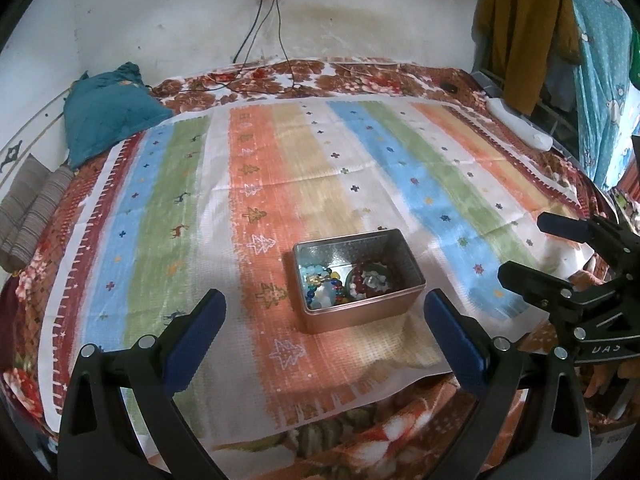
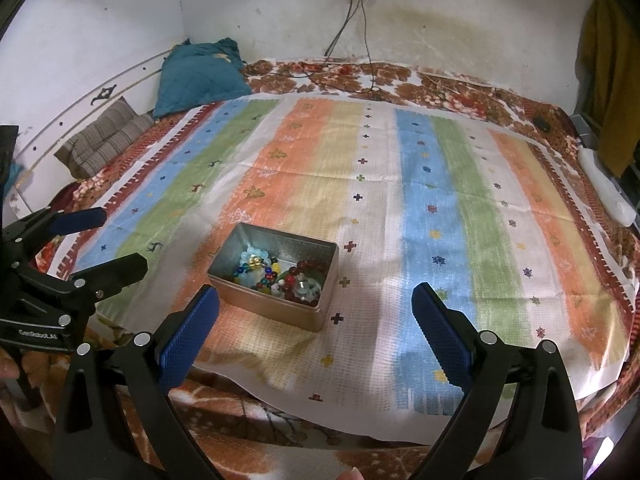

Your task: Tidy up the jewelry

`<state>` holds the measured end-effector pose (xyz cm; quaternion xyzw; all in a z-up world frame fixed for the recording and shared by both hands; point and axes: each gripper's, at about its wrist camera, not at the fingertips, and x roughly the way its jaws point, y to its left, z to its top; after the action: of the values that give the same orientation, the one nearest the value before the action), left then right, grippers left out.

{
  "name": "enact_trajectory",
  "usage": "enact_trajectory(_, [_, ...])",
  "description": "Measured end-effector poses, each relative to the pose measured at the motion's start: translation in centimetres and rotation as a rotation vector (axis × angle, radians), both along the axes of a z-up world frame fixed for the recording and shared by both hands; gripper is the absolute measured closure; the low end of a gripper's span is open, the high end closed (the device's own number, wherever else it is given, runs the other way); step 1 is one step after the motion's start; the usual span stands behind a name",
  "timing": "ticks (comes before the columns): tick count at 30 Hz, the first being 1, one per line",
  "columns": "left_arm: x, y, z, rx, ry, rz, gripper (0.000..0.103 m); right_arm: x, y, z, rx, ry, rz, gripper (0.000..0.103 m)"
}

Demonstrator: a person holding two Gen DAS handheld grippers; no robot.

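The left gripper (image 1: 324,320) hangs spread wide and empty above the near edge of the bed (image 1: 420,76). Just ahead of it, between its blue fingertips (image 1: 200,324), sits the open tin (image 1: 360,312) on the striped cloth (image 1: 280,168), holding bead bracelets (image 1: 324,280): a blue multicoloured one on the left, a dark red one on the right. The right gripper (image 2: 316,320) is likewise released and empty, with the tin ahead and to its left. The risk, I judge: the strands lie tangled together, so pinching one may drag out another, and the light tin could slide or tip on the soft cloth.
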<state>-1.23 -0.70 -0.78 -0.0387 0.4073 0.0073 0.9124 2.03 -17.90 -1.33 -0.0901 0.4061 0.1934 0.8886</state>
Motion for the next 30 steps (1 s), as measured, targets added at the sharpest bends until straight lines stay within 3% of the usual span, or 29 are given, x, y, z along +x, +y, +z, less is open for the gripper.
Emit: enact_trajectory(30, [-0.45,-0.73,0.08,0.046,-0.022,-0.023,0.006,-0.63,-0.35,0.22,0.000,-0.001,0.000,0.005])
